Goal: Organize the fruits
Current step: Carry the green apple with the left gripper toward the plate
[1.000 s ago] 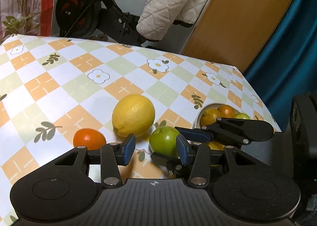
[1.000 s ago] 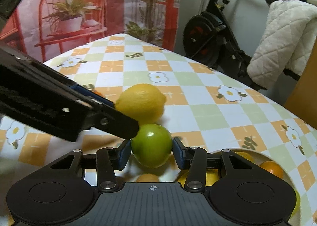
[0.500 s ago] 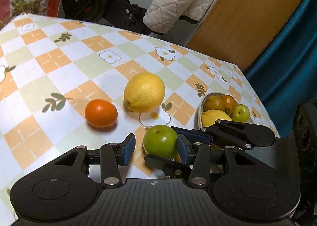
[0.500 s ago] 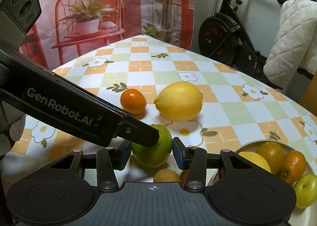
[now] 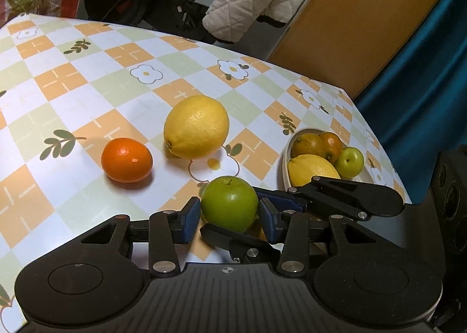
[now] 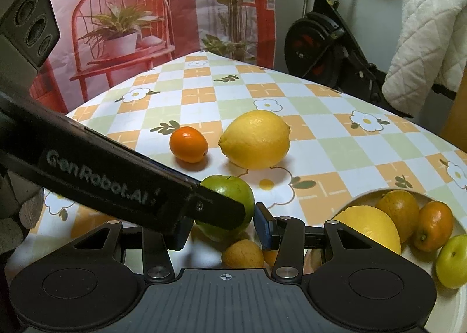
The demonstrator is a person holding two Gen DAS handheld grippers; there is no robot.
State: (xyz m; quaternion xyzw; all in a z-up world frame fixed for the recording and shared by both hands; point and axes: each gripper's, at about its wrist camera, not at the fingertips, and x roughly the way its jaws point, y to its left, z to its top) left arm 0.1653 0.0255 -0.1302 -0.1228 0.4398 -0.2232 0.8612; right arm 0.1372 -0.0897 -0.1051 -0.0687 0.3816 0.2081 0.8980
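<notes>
The round green apple [image 5: 229, 203] is pinched in the right gripper [image 6: 223, 230], close to the white bowl [image 5: 284, 157] of citrus. The left gripper [image 5: 226, 220] has just been closing. It's set narrow around the same apple, with a gap seen at one pad. One right pad is blocked by the left gripper in the right view. A big yellow lemon [image 5: 196, 127] and a small orange mandarin [image 5: 127, 160] are parked behind on the checked tablecloth [image 5: 87, 49].

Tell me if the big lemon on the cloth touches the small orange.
Apart. The left wrist view shows bare tablecloth between the big lemon and the small orange.
</notes>
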